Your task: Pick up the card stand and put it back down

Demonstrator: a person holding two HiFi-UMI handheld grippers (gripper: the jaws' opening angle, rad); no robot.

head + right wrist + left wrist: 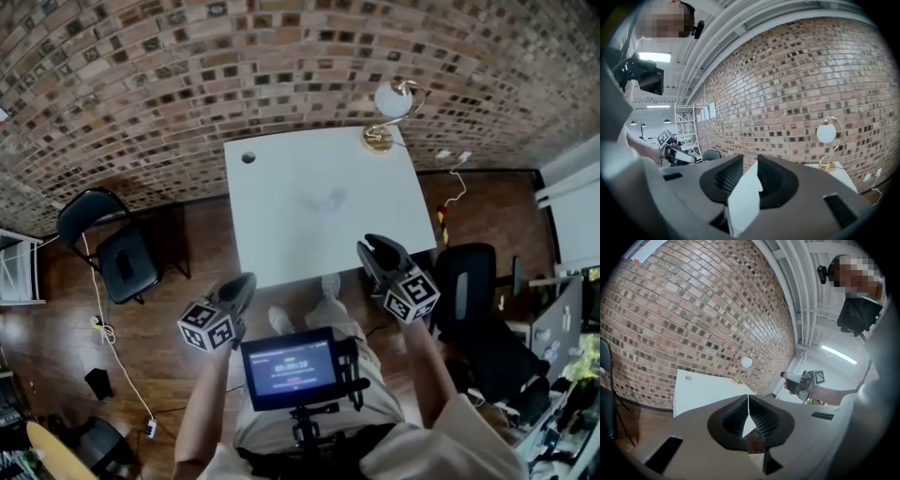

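The card stand (326,199) shows only as a faint, see-through shape near the middle of the white table (281,225). Both grippers hang at the table's near edge, short of the stand and touching nothing. My left gripper (246,279) is off the near left corner, and in the left gripper view (748,399) its jaw tips meet with nothing between them. My right gripper (375,242) is over the near right edge. In the right gripper view (750,161) a narrow gap stands between its jaws, and only the table top shows through it.
A brass lamp with a white globe (389,117) stands at the table's far right corner, and a round cable hole (247,157) is at the far left. A black chair (108,244) stands left of the table and an office chair (469,281) right. A small screen (289,367) sits at my chest.
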